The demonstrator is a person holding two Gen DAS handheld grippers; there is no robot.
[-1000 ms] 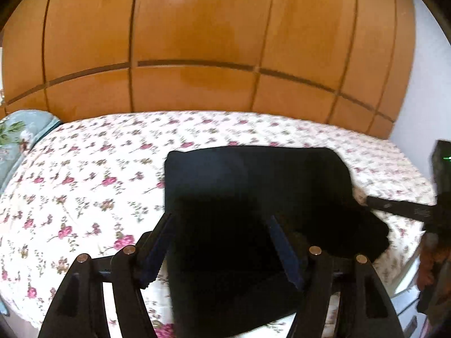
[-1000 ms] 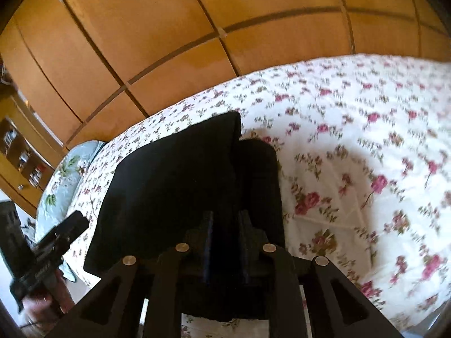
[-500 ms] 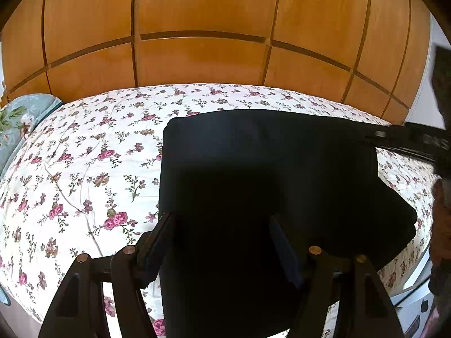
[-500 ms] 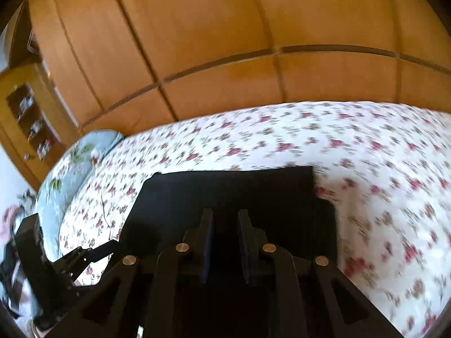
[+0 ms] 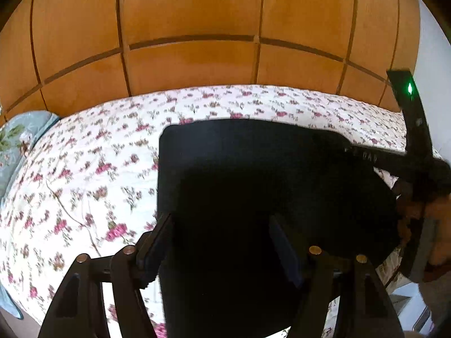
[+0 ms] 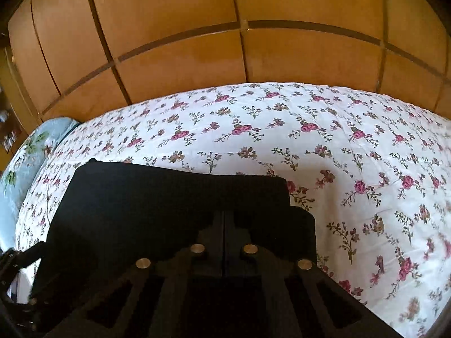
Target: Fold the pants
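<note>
Black pants (image 5: 253, 174) lie folded into a flat rectangle on the floral bedspread (image 5: 84, 174). My left gripper (image 5: 220, 233) hovers open over their near part: the left finger sits at the pants' left edge, the right finger over the cloth. Seen from the right wrist, the pants (image 6: 157, 197) show a second layer stepping out at the right. My right gripper (image 6: 224, 219) is low over the near right part, its jaws closing until they meet, with no cloth visibly between them. The right gripper (image 5: 366, 157) also shows at the pants' right edge, held by a hand (image 5: 434, 211).
A wooden panelled wardrobe (image 5: 191, 28) rises behind the bed. A pale blue floral pillow (image 6: 25, 152) lies at the bed's left end. White floral bedspread (image 6: 352, 155) stretches to the right of the pants. The left gripper's (image 6: 17, 256) tip shows at the lower left.
The right gripper's narrow gap has closed, and it has swung round to face the pants from the near edge. The raised fold now lies flat. The left gripper stays wide.
</note>
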